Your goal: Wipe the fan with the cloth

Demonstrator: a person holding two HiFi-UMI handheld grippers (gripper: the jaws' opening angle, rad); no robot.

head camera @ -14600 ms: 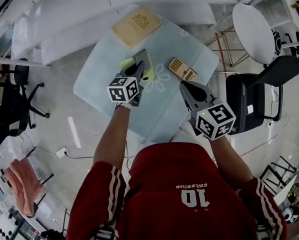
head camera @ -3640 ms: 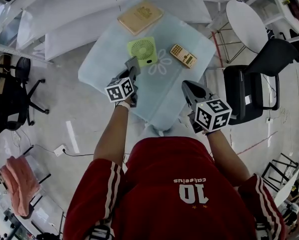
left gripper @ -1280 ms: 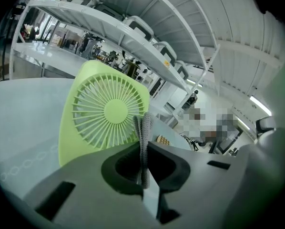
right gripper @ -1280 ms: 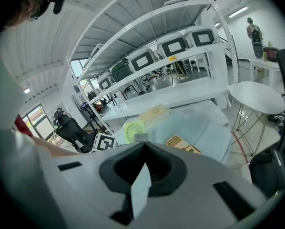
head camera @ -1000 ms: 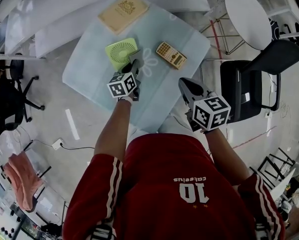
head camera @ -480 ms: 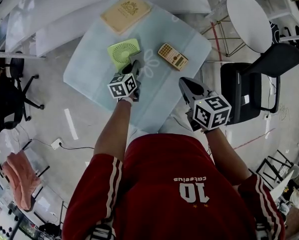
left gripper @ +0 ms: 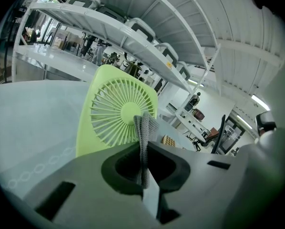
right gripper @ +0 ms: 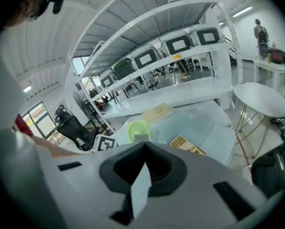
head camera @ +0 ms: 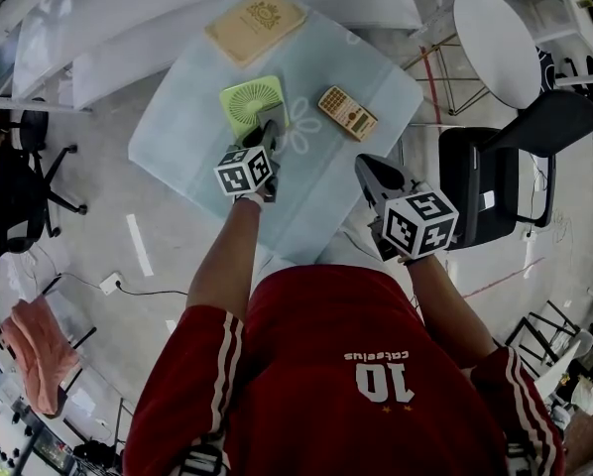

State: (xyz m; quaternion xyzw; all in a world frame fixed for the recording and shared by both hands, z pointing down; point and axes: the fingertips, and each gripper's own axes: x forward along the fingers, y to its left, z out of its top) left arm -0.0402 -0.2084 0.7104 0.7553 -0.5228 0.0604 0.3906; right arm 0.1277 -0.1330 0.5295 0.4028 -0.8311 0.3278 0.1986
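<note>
Lime-green square fan (left gripper: 116, 111) on pale table (head camera: 187, 137), grey knitted cloth (left gripper: 145, 128) just before its grille.

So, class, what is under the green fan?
The green fan rests on the pale blue tablecloth. The patch of tablecloth directly beneath it is covered by the fan, so anything lying there cannot be seen.

right gripper (right gripper: 145, 144): jaws together, nothing between them. beyond, a pale glass table (right gripper: 207, 128) bearing a green fan (right gripper: 137, 127), grille toward the camera; a calculator (right gripper: 186, 145) to its right, lying flat; a tan book (right gripper: 157, 112) farther back. left gripper (right gripper: 141, 137), tip in front of the fan. white shelves (right gripper: 180, 87) behind, holding cases. round white table (right gripper: 259, 97) at right; black chair (right gripper: 73, 125) at left.
</note>
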